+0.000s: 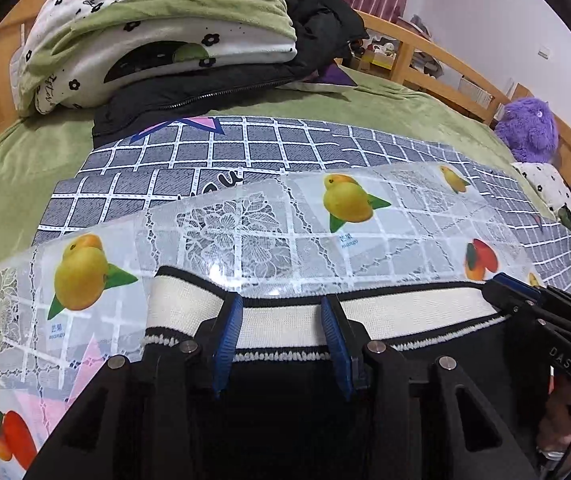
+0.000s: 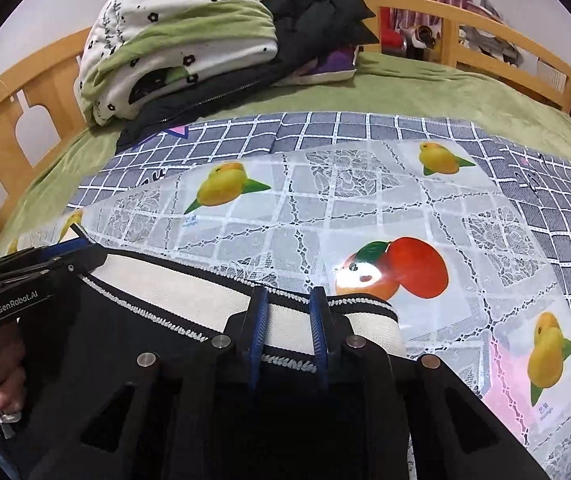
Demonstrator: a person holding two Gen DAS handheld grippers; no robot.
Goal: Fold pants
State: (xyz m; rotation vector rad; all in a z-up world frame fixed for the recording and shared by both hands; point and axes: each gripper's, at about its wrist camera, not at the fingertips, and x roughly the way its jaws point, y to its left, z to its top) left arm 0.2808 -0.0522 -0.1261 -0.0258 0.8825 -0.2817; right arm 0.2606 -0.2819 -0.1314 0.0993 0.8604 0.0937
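Black tool arms are seen nearest, low in both views, with the pants right under them. The pants are black and have a white waistband with dark edges. The waistband is laid flat, left to right, along the near edge of a clear plastic sheet printed with fruit. That sheet is spread over a grey checked blanket on the green bed. The legs of the pants are hidden below the tools.

On the left, the left tool is pointed down at the waistband, near its left end. Its blue pads are set a little apart, and a flat piece of the band is seen between them. No pinch is seen, so nothing looks held there.

On the right, the right tool is set over the band near its right end. Its pads are closer together, with the band between them. Whether the band is squeezed cannot be told.

The first step seems to be in hand: the waist is being lined up flat before any fold is made. No fold can be seen yet.

For the next move, a firm hold on both ends of the band is likely needed. Both ends should then be moved together, so the pants are kept straight and no bunching is made.
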